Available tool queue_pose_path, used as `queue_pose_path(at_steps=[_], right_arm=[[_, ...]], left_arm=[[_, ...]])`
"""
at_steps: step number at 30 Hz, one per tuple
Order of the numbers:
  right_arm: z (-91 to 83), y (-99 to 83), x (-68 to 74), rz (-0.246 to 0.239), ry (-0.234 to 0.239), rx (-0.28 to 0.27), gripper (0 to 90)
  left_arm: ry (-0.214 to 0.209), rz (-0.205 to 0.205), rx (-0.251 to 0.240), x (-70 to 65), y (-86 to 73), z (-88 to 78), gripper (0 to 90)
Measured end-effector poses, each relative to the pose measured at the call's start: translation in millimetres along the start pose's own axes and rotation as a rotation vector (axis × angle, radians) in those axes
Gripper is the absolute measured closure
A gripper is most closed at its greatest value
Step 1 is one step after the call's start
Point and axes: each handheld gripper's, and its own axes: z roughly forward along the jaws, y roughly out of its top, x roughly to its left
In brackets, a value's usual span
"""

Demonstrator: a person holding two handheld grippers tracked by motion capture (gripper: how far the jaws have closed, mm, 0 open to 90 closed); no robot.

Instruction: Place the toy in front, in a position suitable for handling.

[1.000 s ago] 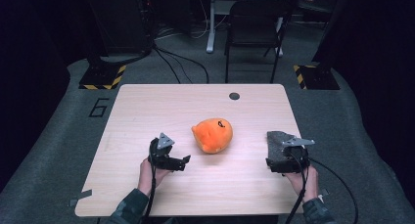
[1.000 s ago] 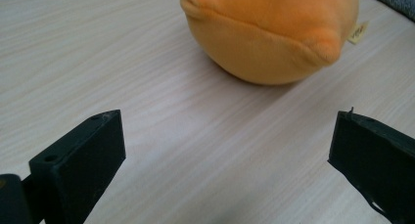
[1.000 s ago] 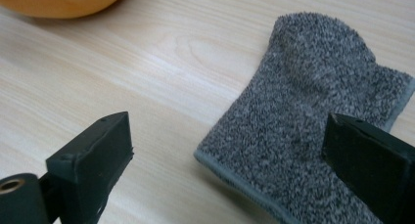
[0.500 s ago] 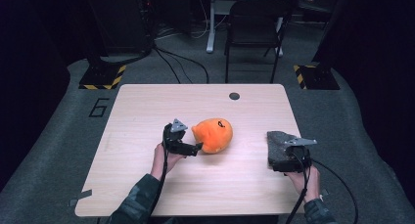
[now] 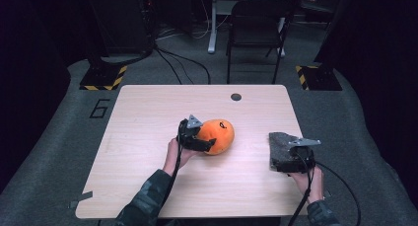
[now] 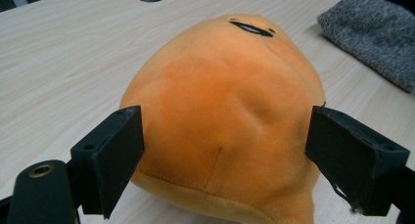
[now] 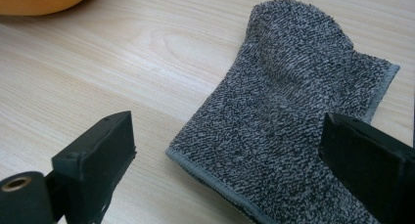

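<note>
An orange plush toy [image 5: 223, 131] with a small black face mark lies near the middle of the wooden table [image 5: 148, 117]. My left gripper [image 5: 209, 143] reaches it from the near left. In the left gripper view its jaws have just been closing, and the pads [image 6: 129, 150] touch the two flanks of the plush toy [image 6: 225, 87]. A grey towelling cloth [image 5: 280, 146] lies folded at the right. My right gripper [image 5: 290, 156] hovers at the cloth's near end. In the right gripper view, the right gripper [image 7: 225, 150] is open, its jaws wide apart over the cloth [image 7: 293, 111].
A round cable hole [image 5: 236, 96] sits near the table's far edge. A black chair [image 5: 256, 33] stands beyond the table on a dark floor with cables. The cloth [image 6: 372, 33] lies just right of the toy; bare wood spans the left and the front.
My left hand has moved to the right and away from the person, up to the plush toy, and its jaws now flank it. The right hand and the cloth have stayed put.
</note>
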Motion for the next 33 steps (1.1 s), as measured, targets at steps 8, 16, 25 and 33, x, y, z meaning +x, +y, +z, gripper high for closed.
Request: queue_pose_path(at_steps=[8, 16, 25, 33], right_arm=[[3.2, 0.2, 0.8, 0.000, 0.003, 0.015, 6.4], [4.5, 1.2, 1.0, -0.002, 0.002, 0.019, 7.1], [1.5, 0.1, -5.4, 0.013, -0.002, 0.009, 7.7], [1.3, 0.6, -5.3, 0.009, -0.001, 0.007, 7.9]], left_arm=[[0.014, 0.025, 0.044, -0.4, -6.3, 9.7, 40.9], [0.005, 0.038, -0.025, 0.5, -13.9, 7.7, 77.3], [-0.054, 0.084, -0.090, -6.4, 1.4, -8.1, 81.3], [-0.172, 0.175, -0.127, -13.3, 18.3, -27.2, 80.8]])
